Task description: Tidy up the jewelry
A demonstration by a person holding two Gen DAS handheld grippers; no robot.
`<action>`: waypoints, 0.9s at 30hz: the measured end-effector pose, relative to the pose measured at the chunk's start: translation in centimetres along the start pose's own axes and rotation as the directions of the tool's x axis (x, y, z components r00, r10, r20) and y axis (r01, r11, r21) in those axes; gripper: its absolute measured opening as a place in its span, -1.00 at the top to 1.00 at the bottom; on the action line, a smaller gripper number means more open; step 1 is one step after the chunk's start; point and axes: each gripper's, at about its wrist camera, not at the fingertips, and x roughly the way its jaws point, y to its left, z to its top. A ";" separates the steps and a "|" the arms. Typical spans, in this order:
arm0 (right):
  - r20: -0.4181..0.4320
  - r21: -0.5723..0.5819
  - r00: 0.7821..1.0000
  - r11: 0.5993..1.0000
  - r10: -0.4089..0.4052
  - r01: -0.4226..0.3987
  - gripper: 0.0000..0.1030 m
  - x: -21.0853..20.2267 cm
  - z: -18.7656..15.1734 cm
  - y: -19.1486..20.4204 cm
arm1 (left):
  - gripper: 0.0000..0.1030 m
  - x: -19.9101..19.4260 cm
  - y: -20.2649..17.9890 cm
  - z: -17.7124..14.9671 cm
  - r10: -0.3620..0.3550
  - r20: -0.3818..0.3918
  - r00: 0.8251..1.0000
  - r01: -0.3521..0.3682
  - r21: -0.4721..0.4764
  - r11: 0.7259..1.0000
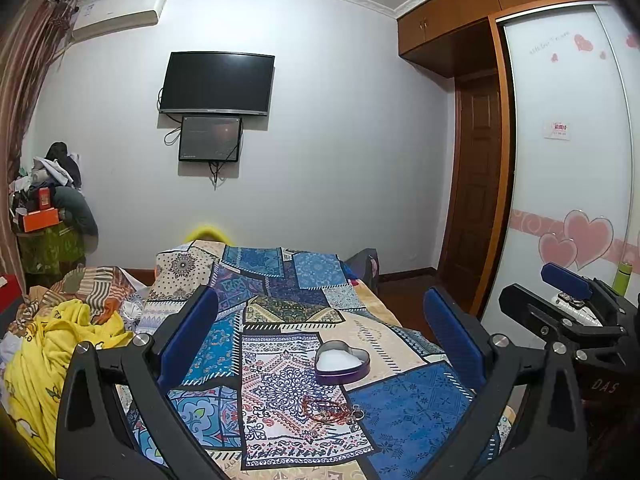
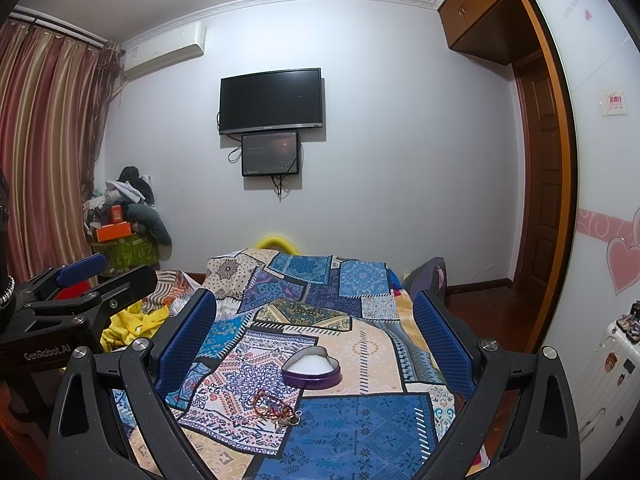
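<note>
A small heap of jewelry [image 1: 330, 410], red and orange bead bracelets with some metal pieces, lies on the patchwork cloth [image 1: 408, 412] over the bed. Just beyond it sits a purple heart-shaped tin [image 1: 342, 362] with a white lining, its top open. Both show in the right wrist view too: the jewelry [image 2: 276, 408] and the tin [image 2: 312, 368]. My left gripper [image 1: 320, 340] is open and empty, held above the cloth in front of the jewelry. My right gripper [image 2: 316, 340] is open and empty, beside it; it also shows at the right of the left wrist view [image 1: 568, 280].
A yellow blanket [image 1: 48, 344] and striped bedding are bunched on the left of the bed. A wardrobe with heart stickers [image 1: 568, 184] stands at the right. A white suitcase [image 2: 612, 364] stands by it. Piled boxes and clothes [image 1: 44, 208] are in the far left corner.
</note>
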 end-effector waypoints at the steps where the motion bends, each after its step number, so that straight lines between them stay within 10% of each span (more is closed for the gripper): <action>1: 0.000 0.000 1.000 1.000 0.000 0.000 -0.90 0.0 0.0 0.0 | -1.00 0.0 0.0 0.0 -0.001 -0.001 1.000 0.001 -0.001 1.000; 27: -0.004 0.002 1.000 1.000 0.000 0.000 -0.90 0.0 -0.1 0.0 | -1.00 0.1 -0.1 -0.4 0.002 -0.005 1.000 -0.002 -0.001 1.000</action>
